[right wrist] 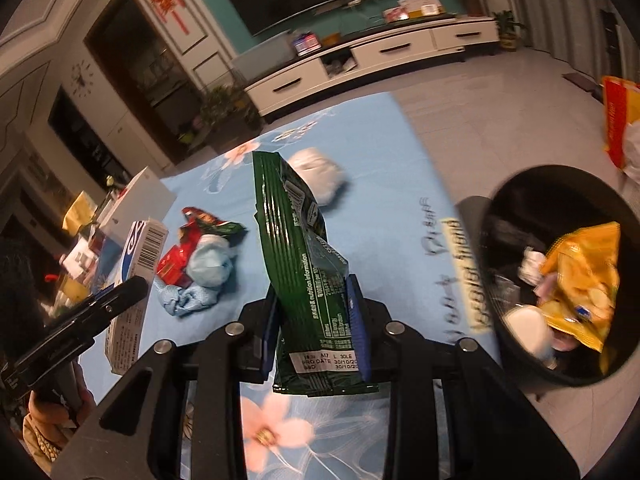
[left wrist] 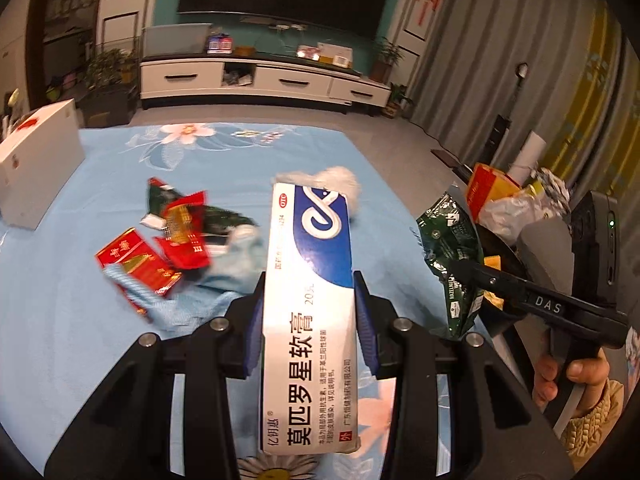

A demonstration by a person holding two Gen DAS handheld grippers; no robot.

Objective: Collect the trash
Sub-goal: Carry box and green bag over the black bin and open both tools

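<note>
On the blue floral table (left wrist: 100,320), both fingers pinch trash lifted for binning: left gripper (left wrist: 310,312) clamps the ointment box (left wrist: 308,300), right gripper (right wrist: 314,320) the green wrapper (right wrist: 296,264), beside the black bin (right wrist: 500,208)

One ointment box (left wrist: 309,304); one green snack bag (right wrist: 304,264); one white paper wad (right wrist: 318,175); one black bin (right wrist: 560,280); one yellow wrapper (right wrist: 580,280); one red cigarette pack (left wrist: 136,268).

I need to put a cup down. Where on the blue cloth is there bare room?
Bare: between the white box and the red wrappers, and between the white wad and the bin. Crowded: the wrapper pile.
</note>
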